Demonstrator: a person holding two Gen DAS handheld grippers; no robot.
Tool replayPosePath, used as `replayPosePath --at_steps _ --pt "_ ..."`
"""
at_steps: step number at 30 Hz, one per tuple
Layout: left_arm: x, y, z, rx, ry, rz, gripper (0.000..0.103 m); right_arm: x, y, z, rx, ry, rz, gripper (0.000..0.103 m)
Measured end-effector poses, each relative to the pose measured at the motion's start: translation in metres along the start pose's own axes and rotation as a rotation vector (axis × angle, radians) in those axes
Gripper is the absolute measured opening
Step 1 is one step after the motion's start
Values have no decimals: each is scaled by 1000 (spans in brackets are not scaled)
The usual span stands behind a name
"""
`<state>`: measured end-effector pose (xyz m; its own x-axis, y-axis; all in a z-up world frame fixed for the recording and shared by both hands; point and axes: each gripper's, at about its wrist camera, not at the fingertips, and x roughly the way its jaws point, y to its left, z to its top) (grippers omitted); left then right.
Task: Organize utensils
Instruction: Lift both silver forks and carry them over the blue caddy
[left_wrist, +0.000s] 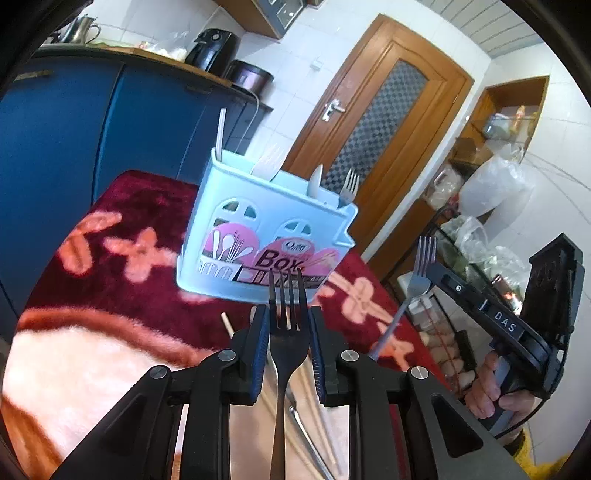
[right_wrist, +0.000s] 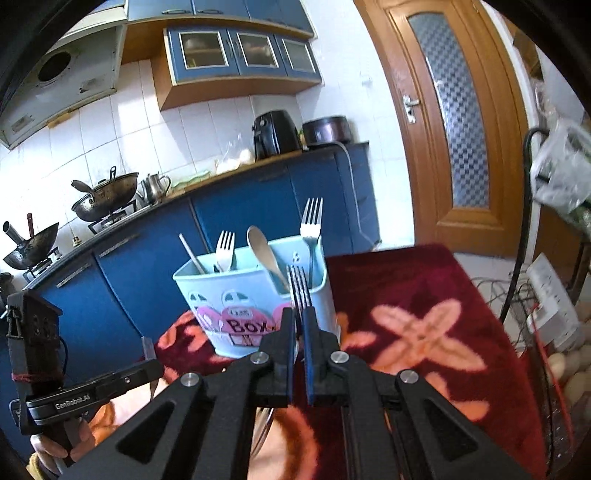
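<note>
Left tongs (left_wrist: 285, 334): clamped on a dark fork (left_wrist: 286, 332), held by its neck with the tines pointed toward the caddy.
Right tongs (right_wrist: 299, 328): nearly together, gripping a second fork (right_wrist: 300, 286) edge-on; the tines are seen just before the caddy's near wall.
Caddy (left_wrist: 266, 221): a light-blue utensil box, upright on the table (left_wrist: 122, 280), which is draped in a red flowered cloth.
Done: a steel fork (right_wrist: 311, 225), a wooden spoon (right_wrist: 264, 254), a pale fork (right_wrist: 225, 249) and a thin stick (right_wrist: 192, 254) are already stood in its compartments.
Left: both held forks are judged still to be dropped in; chopsticks (left_wrist: 227, 325) and another metal handle (left_wrist: 306, 435) are seen lying on the cloth beneath the left tongs.
Edges: the caddy rim and the upright handles are to be cleared from above.
Open room: free cloth lies right of the caddy; the cloth's right edge borders a cluttered wire rack (right_wrist: 535, 332).
</note>
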<state>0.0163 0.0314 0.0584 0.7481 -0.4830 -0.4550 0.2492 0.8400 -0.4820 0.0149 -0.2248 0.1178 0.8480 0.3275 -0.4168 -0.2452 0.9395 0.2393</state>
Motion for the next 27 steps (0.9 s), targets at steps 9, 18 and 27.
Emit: replayPosePath --at_steps 9,18,27 --pt "-13 -9 18 27 -56 -26 1 -7 3 21 -26 -57 -23 6" --pt "-21 -23 49 83 -117 -10 0 -13 14 46 -104 -117 -53 5" --pt "-35 -47 104 162 -208 22 0 -8 13 80 -134 -153 -99 5"
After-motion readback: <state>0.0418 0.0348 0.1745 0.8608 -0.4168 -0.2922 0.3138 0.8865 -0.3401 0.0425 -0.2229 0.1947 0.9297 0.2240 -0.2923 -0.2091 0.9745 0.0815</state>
